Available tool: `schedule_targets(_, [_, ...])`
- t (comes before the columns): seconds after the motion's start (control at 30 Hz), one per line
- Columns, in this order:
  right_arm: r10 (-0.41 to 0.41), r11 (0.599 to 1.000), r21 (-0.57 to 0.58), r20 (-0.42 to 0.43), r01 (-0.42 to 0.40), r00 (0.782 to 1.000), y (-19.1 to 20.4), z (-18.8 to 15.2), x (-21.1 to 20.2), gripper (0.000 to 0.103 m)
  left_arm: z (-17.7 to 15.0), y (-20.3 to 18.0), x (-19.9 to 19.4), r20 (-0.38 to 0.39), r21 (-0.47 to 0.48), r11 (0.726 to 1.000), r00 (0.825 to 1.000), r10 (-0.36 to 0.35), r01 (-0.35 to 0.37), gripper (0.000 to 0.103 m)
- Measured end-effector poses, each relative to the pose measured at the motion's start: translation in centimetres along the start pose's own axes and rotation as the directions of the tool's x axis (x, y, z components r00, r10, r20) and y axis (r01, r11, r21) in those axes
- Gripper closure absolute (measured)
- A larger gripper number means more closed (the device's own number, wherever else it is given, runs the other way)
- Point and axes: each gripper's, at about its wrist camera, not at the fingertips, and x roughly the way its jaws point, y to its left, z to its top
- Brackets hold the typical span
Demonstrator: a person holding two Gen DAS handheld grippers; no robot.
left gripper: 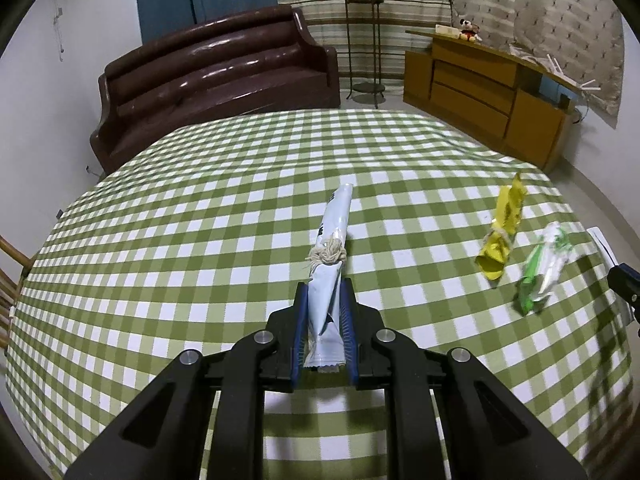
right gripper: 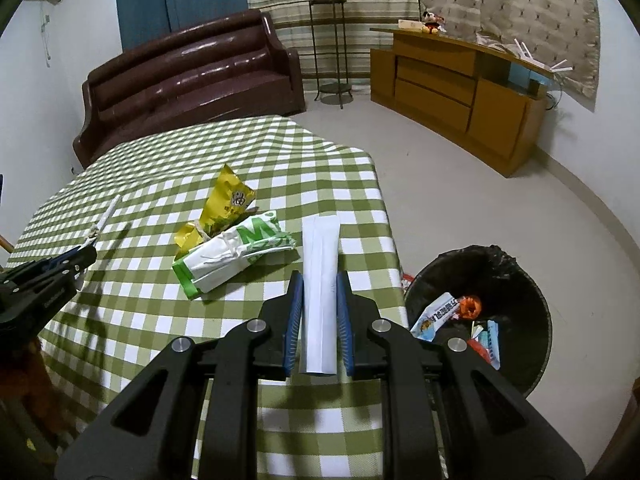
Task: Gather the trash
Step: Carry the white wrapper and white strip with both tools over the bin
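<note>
My left gripper (left gripper: pixel 325 294) is shut on a pale blue wrapper (left gripper: pixel 330 248) tied with string, held above the green checked tablecloth (left gripper: pixel 200 220). My right gripper (right gripper: pixel 320 284) is shut on a flat white wrapper (right gripper: pixel 320 276) near the table's right edge. A yellow wrapper (right gripper: pixel 224 204) and a white-and-green wrapper (right gripper: pixel 228 252) lie together on the cloth, left of the right gripper. In the left wrist view the yellow wrapper (left gripper: pixel 502 232) and the white-and-green wrapper (left gripper: pixel 542 268) lie at the right. A black-lined trash bin (right gripper: pixel 480 312) with several wrappers inside stands on the floor beside the table.
A brown sofa (left gripper: pixel 216 76) stands behind the table. A wooden cabinet (right gripper: pixel 460 88) lines the right wall, and a metal plant stand (right gripper: pixel 330 48) holds a potted plant at the back. Bare floor lies between table and cabinet.
</note>
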Motion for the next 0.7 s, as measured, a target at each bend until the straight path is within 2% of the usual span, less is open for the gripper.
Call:
schedule_targets(0.33, [-0.010,1.000,0.017,0.053,0.009,0.999,-1.5,0.4,-2.2,0.086,1.4,-3.3,-2.8,0.060,0.035,0.997,0.995,-0.076,0.074,0.086])
schedule_targets(0.7, [-0.092,0.995,0.044,0.090,0.088,0.992,-5.0,1.2,-4.1,0.086,2.6,-9.4,-4.7,0.108,0.122,0.973,0.971,-0.212,0.198,0.086])
